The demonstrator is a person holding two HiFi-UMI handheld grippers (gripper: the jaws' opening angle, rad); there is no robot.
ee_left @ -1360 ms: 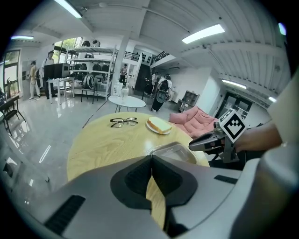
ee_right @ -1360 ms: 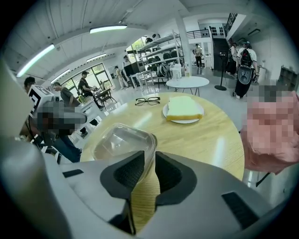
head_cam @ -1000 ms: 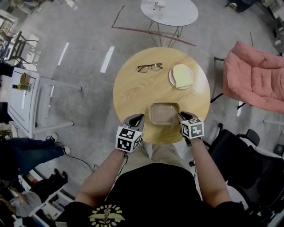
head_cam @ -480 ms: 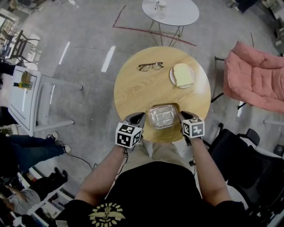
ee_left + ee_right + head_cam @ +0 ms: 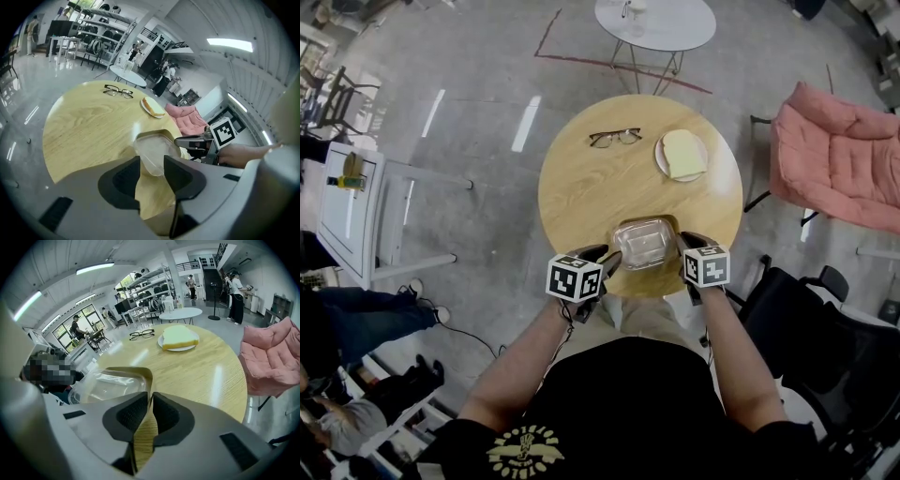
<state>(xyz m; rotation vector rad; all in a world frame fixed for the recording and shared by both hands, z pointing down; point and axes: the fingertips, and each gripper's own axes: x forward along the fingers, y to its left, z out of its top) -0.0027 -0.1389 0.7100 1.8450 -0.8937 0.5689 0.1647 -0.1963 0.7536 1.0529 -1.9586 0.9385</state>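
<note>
A clear plastic container (image 5: 645, 242) sits at the near edge of the round wooden table (image 5: 581, 197). My right gripper (image 5: 680, 244) is shut on its thin right rim (image 5: 146, 380), the pads pinching the edge right at their tips. My left gripper (image 5: 609, 262) is open at the container's left corner. That corner (image 5: 154, 152) reaches into the gap between the jaws, and I cannot tell if either pad touches it. In the left gripper view the right gripper (image 5: 190, 141) shows across the container. The container (image 5: 110, 385) looks slightly tilted.
Black-framed glasses (image 5: 614, 138) lie at the table's far side. Beside them a white plate with a slice of bread (image 5: 681, 155) stands at the far right. A pink chair (image 5: 839, 159) is to the right, a small white round table (image 5: 654, 19) beyond.
The left gripper, shut before, has opened and swung in toward the container's left corner. The container now looks clear and slightly raised. The right gripper keeps its hold.
</note>
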